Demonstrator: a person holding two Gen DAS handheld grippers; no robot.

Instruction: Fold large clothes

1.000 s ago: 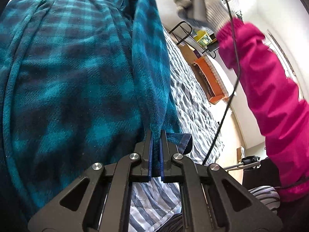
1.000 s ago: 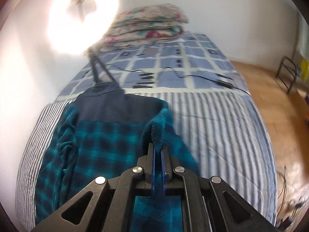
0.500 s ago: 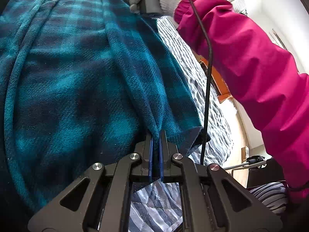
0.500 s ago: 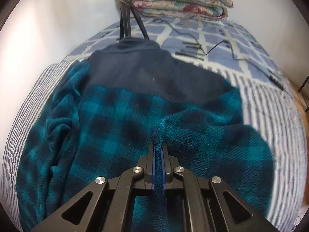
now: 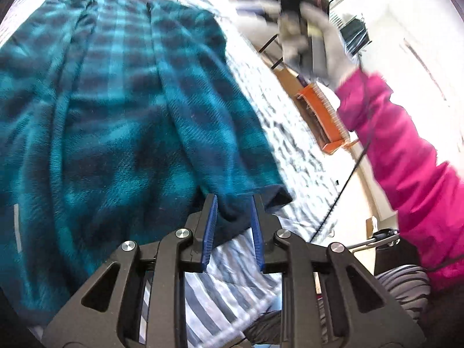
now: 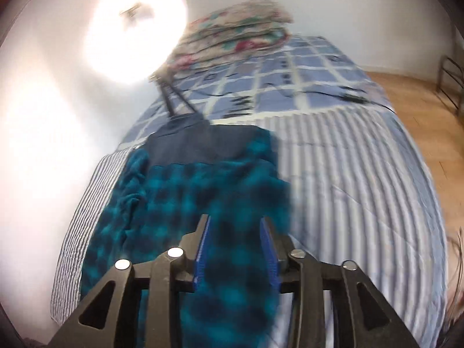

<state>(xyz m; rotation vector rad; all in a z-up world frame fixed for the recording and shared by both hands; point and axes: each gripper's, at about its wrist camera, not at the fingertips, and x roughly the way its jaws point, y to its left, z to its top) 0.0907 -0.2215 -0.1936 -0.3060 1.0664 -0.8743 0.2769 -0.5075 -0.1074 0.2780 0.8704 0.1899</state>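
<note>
A teal and navy plaid fleece garment (image 5: 121,121) lies spread on the striped bedcover (image 6: 348,188), its right side folded over its middle. My left gripper (image 5: 233,200) is at the garment's near hem. Its jaws are opening, and the dark hem corner lies loose between the blue pads (image 5: 211,226). My right gripper (image 6: 235,220) hovers over the garment (image 6: 203,191). Its jaws are opening too, with fleece showing below them and nothing pinched. In the left wrist view a gloved hand (image 5: 322,43) with a pink sleeve (image 5: 406,150) holds that gripper, blurred, above the bed's right side.
A bright ring light (image 6: 134,29) on a stand is at the bed's far left. Folded floral quilts (image 6: 235,34) and a black cable (image 6: 319,94) lie on the far checked cover. An orange crate (image 5: 324,119), wooden floor (image 6: 420,116) and a metal rack (image 6: 452,78) are right of the bed.
Both grippers, shut on the garment's right edge before, now stand apart from it. The carried edge lies flat across the garment. The right hand has pulled back up and to the right.
</note>
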